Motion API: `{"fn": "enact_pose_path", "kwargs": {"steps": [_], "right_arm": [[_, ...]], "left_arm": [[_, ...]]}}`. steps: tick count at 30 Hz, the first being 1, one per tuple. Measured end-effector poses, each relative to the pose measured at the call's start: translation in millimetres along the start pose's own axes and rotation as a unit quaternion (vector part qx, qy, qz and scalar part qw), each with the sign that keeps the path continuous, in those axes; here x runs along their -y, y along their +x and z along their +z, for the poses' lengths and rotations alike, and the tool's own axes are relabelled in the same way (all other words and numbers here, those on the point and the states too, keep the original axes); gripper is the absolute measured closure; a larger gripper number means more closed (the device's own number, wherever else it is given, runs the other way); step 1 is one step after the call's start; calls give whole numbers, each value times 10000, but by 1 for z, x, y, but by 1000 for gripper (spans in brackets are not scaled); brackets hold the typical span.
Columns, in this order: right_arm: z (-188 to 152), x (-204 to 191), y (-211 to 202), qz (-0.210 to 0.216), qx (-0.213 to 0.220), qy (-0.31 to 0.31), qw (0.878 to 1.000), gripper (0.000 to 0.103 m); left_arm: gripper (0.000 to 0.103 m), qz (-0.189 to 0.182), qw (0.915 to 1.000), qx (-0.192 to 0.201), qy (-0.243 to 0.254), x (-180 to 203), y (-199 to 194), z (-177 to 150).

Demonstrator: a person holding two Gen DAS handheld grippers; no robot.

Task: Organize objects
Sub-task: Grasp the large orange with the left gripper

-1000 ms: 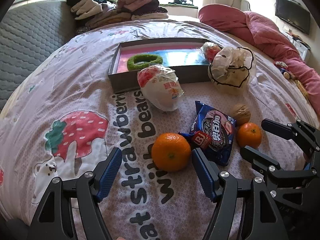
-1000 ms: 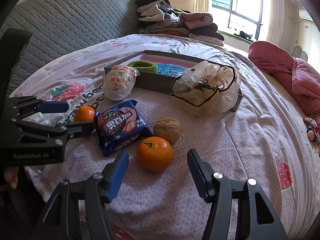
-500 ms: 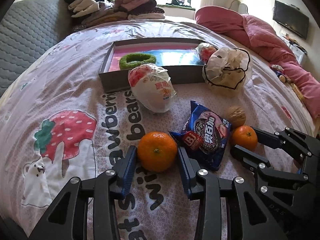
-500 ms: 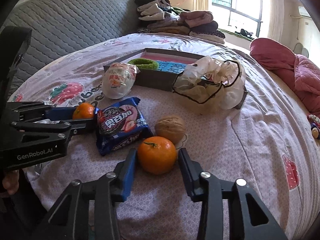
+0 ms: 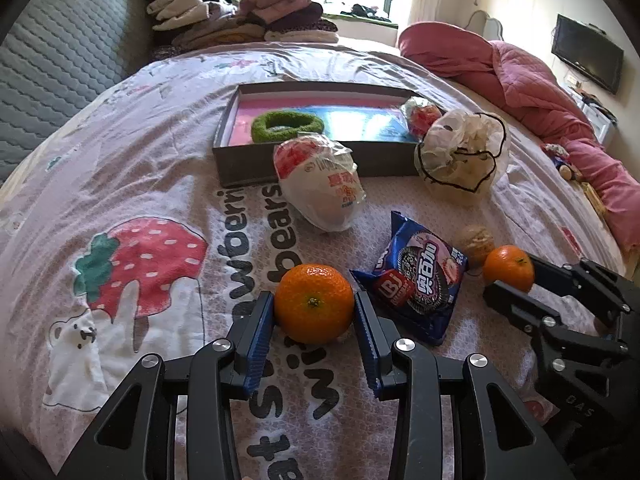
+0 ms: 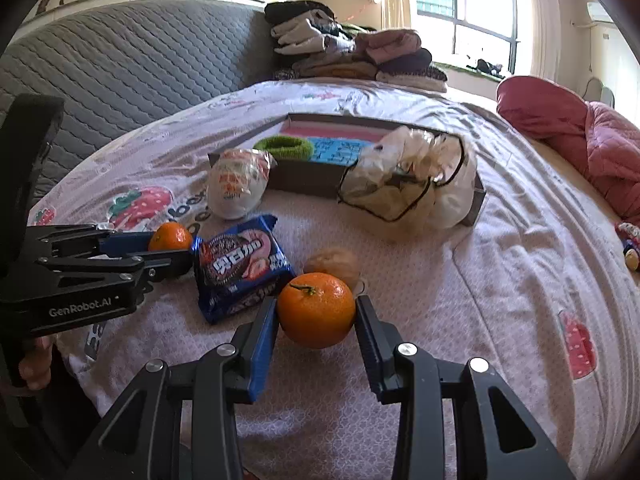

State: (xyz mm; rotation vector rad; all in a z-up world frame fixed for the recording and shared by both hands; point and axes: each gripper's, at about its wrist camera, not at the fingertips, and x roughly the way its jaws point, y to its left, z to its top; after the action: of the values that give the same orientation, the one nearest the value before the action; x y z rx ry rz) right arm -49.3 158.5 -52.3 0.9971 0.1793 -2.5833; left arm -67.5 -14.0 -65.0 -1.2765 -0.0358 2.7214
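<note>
Two oranges lie on the bed [image 5: 168, 128], and each sits between the blue pads of a claw: the left claw [image 5: 314, 314] is closed on the left orange [image 5: 314, 303], the right claw [image 6: 316, 316] on the right orange [image 6: 316, 309]. Only the left view shows a red-and-white wrapped snack [image 5: 420, 114] in the far right corner of the tray [image 5: 240, 164]; in the right view a crumpled clear bag [image 6: 412, 184] hides that corner. Only the right view shows the person's fingers [image 6: 34, 364] on the left claw's handle. Also inside the tray lies a green fuzzy ring [image 5: 286, 125]. Against its near wall leans a white bun packet [image 5: 320, 184]. Between the oranges lie a blue cookie pack [image 5: 416, 276] and a walnut [image 5: 476, 240].
</note>
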Motion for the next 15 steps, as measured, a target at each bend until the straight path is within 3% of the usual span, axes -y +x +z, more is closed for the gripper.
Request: {"fn": "enact_pose_path", "kwargs": {"steps": [15], "right_arm": [[11,-2,-17,-25,537,-30,9985,64]], "left_arm": [[63,145,9963,787,308,12,-31,5]]}}
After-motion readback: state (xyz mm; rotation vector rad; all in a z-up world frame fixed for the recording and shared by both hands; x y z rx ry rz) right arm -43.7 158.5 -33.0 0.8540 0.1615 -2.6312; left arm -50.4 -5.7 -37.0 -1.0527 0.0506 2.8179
